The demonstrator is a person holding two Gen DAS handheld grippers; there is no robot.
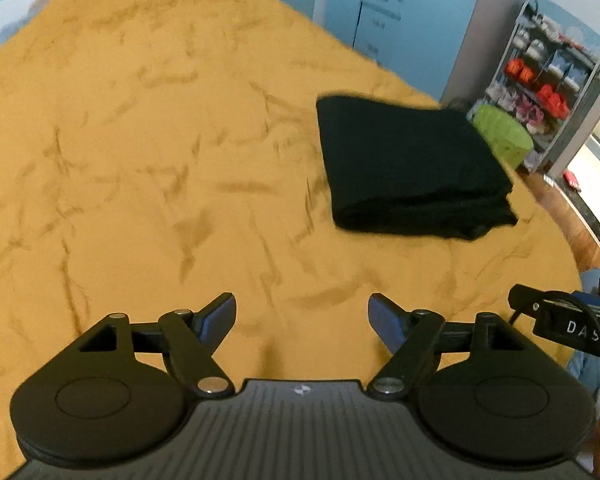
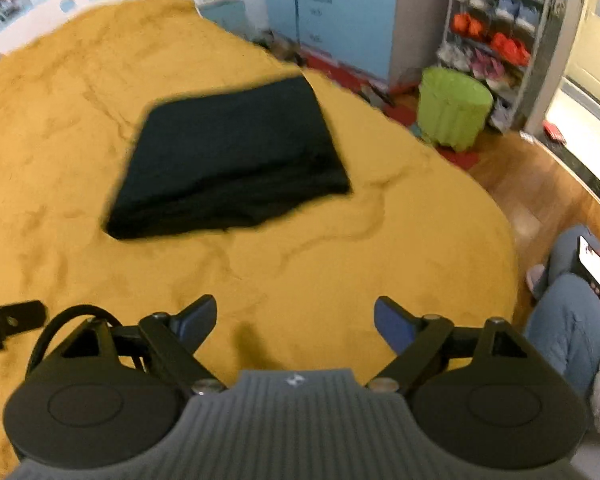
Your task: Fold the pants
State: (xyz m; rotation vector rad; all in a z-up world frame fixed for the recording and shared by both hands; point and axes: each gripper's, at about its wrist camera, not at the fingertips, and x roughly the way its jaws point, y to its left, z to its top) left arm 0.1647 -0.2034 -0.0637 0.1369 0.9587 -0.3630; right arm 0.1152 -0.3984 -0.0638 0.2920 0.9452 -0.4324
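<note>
Both views are blurred, so fine detail is hard to make out. The pants [image 2: 228, 160] lie folded into a flat black rectangle on a mustard-yellow bed cover [image 2: 340, 260], near the cover's right-hand edge; their fabric is so dark that the separate layers barely show, only a stacked edge along the near side in the left wrist view. The left tool [image 1: 302, 316] hangs above bare cover with its jaws spread wide and nothing between them, well apart from the pants, which lie ahead and to its right. The right tool [image 2: 295, 318] is likewise released and empty, over wrinkled cover, with the pants ahead and to its left. A piece of each tool pokes into the other's view at the frame edge, cut off. Beyond the bed stands a lime-green bin [image 2: 454, 106] on the floor; its inside cannot be seen. Behind it a shelf rack [image 2: 500, 40] holds bundles of white, orange and pink items, too blurred to identify. At the right edge a seated person's legs [image 2: 568, 320] and a lit phone [image 2: 598, 272] are partly cut off.
</note>
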